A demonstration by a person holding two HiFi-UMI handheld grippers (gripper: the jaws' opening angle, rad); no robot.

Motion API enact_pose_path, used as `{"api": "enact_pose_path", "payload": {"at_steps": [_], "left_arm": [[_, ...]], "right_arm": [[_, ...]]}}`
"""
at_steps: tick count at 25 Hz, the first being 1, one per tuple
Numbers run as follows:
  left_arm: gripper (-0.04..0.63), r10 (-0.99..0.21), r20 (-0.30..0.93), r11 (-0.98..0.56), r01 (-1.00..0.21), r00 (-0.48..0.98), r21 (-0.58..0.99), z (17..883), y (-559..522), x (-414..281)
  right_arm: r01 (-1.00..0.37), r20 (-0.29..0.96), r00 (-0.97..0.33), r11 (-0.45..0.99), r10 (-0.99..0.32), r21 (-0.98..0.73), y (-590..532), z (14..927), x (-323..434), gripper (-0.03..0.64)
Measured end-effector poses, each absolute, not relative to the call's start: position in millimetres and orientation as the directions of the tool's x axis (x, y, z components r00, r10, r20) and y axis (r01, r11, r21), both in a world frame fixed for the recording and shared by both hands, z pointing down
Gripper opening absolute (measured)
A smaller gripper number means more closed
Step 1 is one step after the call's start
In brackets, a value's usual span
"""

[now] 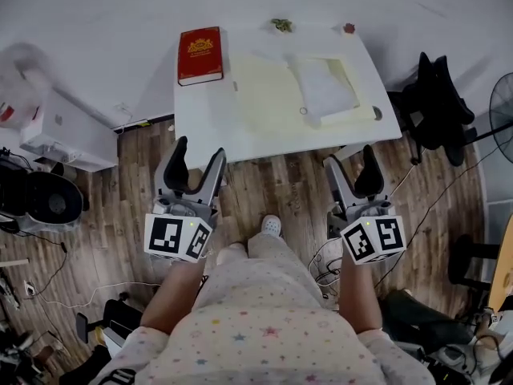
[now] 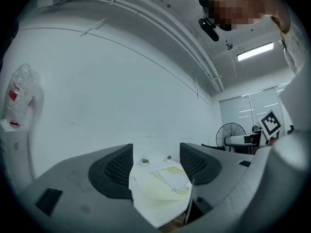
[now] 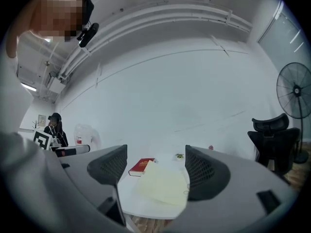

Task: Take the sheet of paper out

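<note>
A pale yellow folder point(image 1: 276, 95) lies flat on the white table point(image 1: 240, 135), with a white sheet of paper point(image 1: 325, 87) resting on its right part. The folder point(image 2: 158, 191) and sheet point(image 2: 172, 178) also show between the left jaws, and the folder point(image 3: 163, 183) between the right jaws. My left gripper point(image 1: 195, 165) hovers over the floor short of the table's near edge, open and empty. My right gripper point(image 1: 350, 171) is level with it on the right, also open and empty.
A red book point(image 1: 200, 54) lies at the table's far left corner. Two small objects point(image 1: 281, 25) sit at the far edge. A black office chair point(image 1: 437, 103) stands right of the table, a fan point(image 1: 501, 107) beyond it. A white cabinet point(image 1: 64, 131) stands left. Cables litter the wooden floor.
</note>
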State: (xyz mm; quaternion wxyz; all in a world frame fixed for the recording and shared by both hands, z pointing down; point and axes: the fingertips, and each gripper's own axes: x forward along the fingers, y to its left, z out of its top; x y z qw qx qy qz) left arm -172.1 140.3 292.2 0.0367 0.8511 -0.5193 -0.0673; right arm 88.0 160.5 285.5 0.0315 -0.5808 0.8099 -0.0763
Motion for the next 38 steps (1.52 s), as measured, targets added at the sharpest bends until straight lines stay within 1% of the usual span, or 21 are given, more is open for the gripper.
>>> {"api": "enact_pose_path", "payload": {"at_steps": [6, 12, 19, 29, 34, 38], "left_arm": [[0.278, -0.897, -0.058, -0.441, -0.889, 0.438, 0.121, 293.9, 121.6, -134.7], [0.277, -0.925, -0.061, -0.38, -0.919, 0.376, 0.104, 286.6, 104.2, -130.3], [0.277, -0.928, -0.024, -0.373, -0.922, 0.373, 0.107, 296.9, 83.8, -119.3], [0.276, -0.903, -0.07, -0.429, -0.896, 0.424, 0.112, 292.6, 9.0, -109.8], [0.276, -0.892, -0.112, -0.448, -0.889, 0.437, 0.096, 276.8, -44.8, -119.2], [0.277, -0.886, -0.119, -0.459, -0.883, 0.447, 0.096, 274.3, -84.5, -130.8]], "right_arm": [[-0.922, 0.043, -0.359, 0.347, -0.932, -0.173, 127.3, 289.7, 123.2, 0.356], [-0.898, 0.027, -0.415, 0.405, -0.909, -0.17, 98.6, 283.6, 132.9, 0.356], [-0.893, 0.047, -0.419, 0.403, -0.907, -0.2, 73.6, 295.8, 143.0, 0.356], [-0.926, 0.041, -0.346, 0.335, -0.937, -0.173, 20.5, 290.9, 158.8, 0.356], [-0.933, 0.008, -0.333, 0.328, -0.943, -0.151, -27.6, 273.8, 146.2, 0.356], [-0.934, -0.006, -0.328, 0.325, -0.945, -0.146, -66.9, 268.2, 130.5, 0.356]]}}
